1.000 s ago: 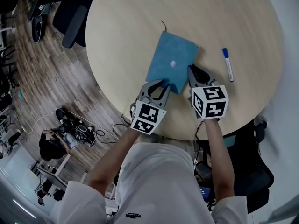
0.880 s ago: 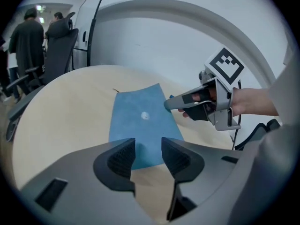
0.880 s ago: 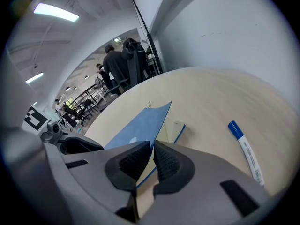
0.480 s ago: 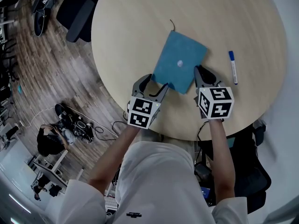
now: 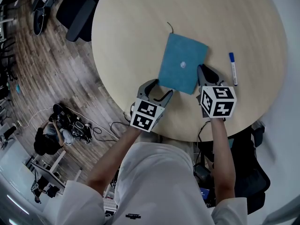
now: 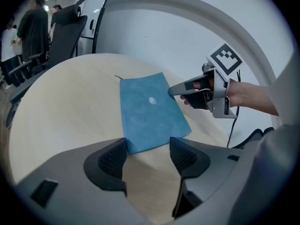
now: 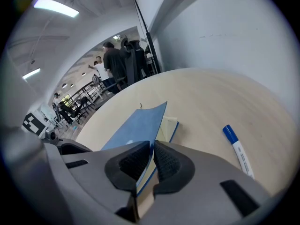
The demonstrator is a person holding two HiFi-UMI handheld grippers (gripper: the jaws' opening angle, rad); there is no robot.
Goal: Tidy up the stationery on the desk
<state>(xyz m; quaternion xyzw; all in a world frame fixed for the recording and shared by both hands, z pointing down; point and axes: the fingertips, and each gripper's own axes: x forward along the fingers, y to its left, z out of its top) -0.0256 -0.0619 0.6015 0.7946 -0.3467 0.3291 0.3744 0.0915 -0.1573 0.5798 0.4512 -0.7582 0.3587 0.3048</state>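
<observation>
A blue notebook [image 5: 183, 62] with a small white mark on its cover lies on the round wooden table [image 5: 131, 36]. My right gripper [image 5: 202, 72] is shut on the cover's right edge. In the right gripper view the notebook cover [image 7: 136, 128] stands raised off the cream pages, pinched between that gripper's [image 7: 153, 158] pads. My left gripper [image 5: 161, 89] is open just short of the notebook's near left corner. Nothing sits between the left gripper's [image 6: 147, 153] pads, and the notebook [image 6: 147, 111] lies right in front of them. A blue-capped white marker [image 5: 231, 68] lies to the right.
The table's front edge runs just under both grippers. A dark office chair [image 5: 77, 8] stands at the far left rim and another chair [image 5: 253, 168] at the near right. Cables and gear [image 5: 75, 125] lie on the wooden floor at the left.
The left gripper has drawn back off the notebook's near corner and shifted slightly right. The notebook now lies a little straighter. The right gripper stays at its right edge.
</observation>
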